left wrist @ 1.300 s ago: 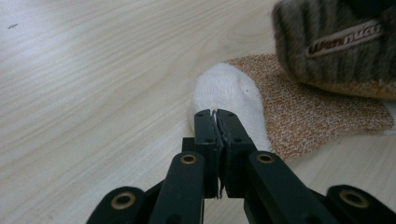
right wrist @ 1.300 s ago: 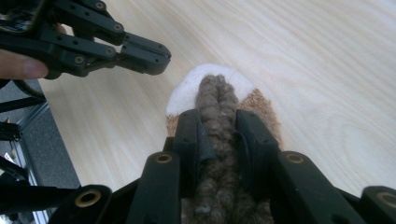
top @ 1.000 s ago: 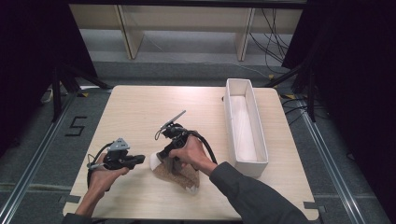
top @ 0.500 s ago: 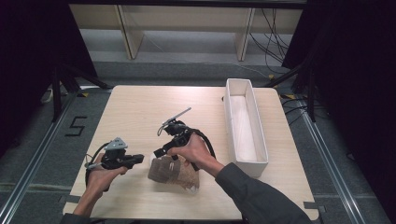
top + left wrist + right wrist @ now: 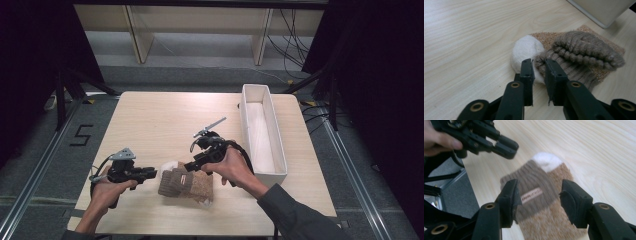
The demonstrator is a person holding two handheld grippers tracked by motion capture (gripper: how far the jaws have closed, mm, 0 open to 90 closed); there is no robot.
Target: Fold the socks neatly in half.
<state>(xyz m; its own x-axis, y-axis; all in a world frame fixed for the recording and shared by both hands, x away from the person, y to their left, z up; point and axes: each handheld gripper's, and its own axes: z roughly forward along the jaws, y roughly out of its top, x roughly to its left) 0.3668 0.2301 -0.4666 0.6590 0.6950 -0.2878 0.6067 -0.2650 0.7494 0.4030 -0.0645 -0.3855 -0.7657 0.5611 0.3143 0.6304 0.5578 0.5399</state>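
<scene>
Table: pale wood table [image 5: 165,115], dark room around it, white tray [image 5: 261,131] along its right side.
High view: folded sock [image 5: 186,184] lies near the front edge, between the hands. Left gripper [image 5: 150,173] sits just beside its left end; right gripper [image 5: 191,165] hovers over its top edge.
Left gripper view: jaws slightly apart, just been opening, nothing pinched; sock [image 5: 574,53] directly ahead, white toe [image 5: 525,50] at the tips.
Right gripper view: jaws wide apart above the sock [image 5: 541,200], holding nothing.
Key relation: sock's long axis runs left-right across the table; left jaws are nearer, level with its end.
</scene>
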